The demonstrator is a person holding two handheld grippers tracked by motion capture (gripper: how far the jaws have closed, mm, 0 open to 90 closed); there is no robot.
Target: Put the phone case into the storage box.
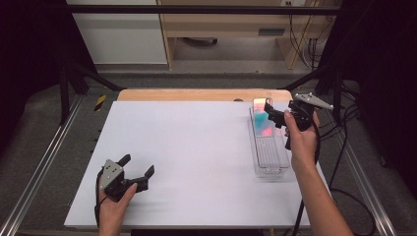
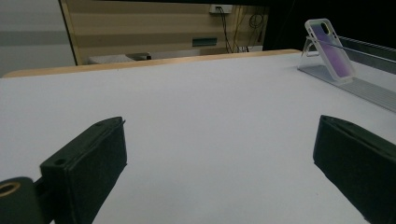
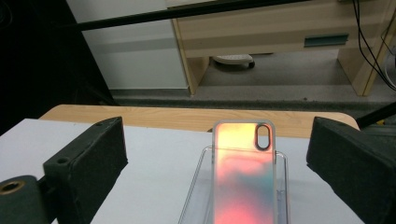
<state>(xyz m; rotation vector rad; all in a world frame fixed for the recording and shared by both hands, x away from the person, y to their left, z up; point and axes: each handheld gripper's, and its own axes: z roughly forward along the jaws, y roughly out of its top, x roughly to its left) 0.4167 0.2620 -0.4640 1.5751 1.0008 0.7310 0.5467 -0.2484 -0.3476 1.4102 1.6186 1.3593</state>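
Left hand-held gripper (image 1: 138,167) agape, right hand-held gripper (image 1: 273,113) agape

The desk (image 1: 196,162) is plain pale lavender-white, with a light wood strip along its 12 o'clock edge. The case (image 3: 243,177) shimmers orange, pink and teal inside a translucent white rim; from the left gripper view it reads purple. The tray (image 1: 269,157) is clear. Both grippers' fingers (image 2: 88,163) are matte black.

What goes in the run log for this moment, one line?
left gripper: open, low over bare table | right gripper: open, above phone case | phone case: leaning in clear tray, far right
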